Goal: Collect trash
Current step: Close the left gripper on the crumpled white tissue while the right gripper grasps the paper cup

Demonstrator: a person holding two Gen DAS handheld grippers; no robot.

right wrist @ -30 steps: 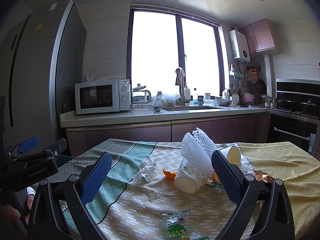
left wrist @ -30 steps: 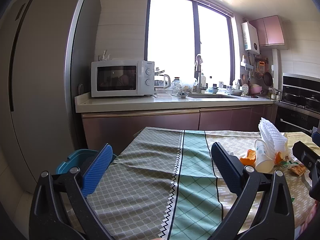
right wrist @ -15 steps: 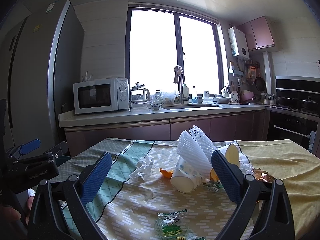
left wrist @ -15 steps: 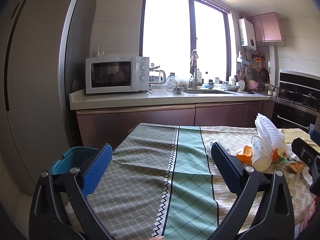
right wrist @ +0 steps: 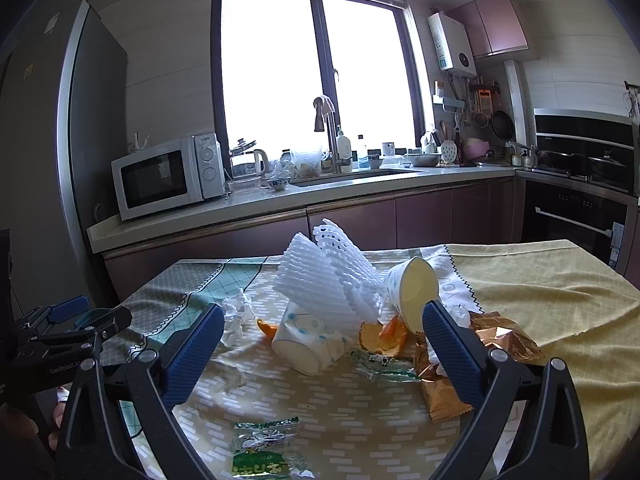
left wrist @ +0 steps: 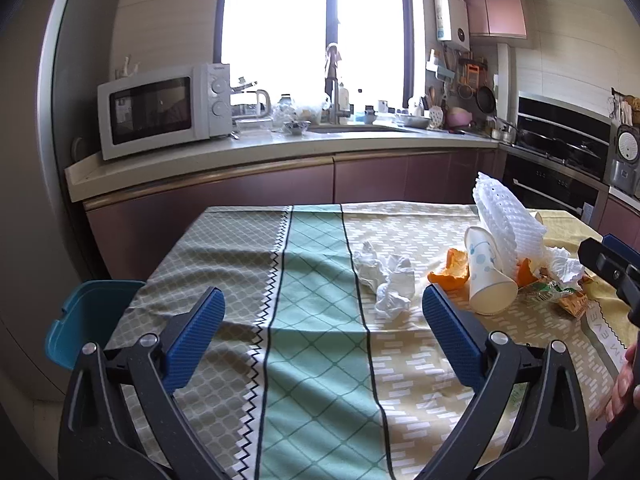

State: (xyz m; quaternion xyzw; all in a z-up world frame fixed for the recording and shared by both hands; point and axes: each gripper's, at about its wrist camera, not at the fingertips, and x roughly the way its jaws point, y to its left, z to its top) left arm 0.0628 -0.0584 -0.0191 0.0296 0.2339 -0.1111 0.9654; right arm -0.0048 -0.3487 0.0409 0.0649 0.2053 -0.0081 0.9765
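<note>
A pile of trash lies on the clothed table (left wrist: pixel 320 360): a crumpled white tissue (left wrist: pixel 386 278), a tipped paper cup (left wrist: pixel 489 278) (right wrist: pixel 308 340), white foam fruit netting (left wrist: pixel 506 216) (right wrist: pixel 328 276), orange peel (left wrist: pixel 450 270) (right wrist: pixel 378 336), a second paper cup (right wrist: pixel 412 290) and brown wrappers (right wrist: pixel 440 384). A green snack wrapper (right wrist: pixel 262 452) lies nearest me. My left gripper (left wrist: pixel 322 330) is open above the cloth, left of the pile. My right gripper (right wrist: pixel 322 350) is open, its fingers either side of the pile, nothing held.
A teal bin (left wrist: pixel 90 320) stands off the table's left edge. Behind the table run the counter (left wrist: pixel 280 148) with a microwave (left wrist: pixel 164 110) and sink, a fridge at left and an oven (right wrist: pixel 580 208) at right. A hand (left wrist: pixel 624 380) shows at right.
Both grippers have moved forward and tilted down toward the table. The left view has swung right, so the tissue and trash pile sit closer and larger. Both remain open.
</note>
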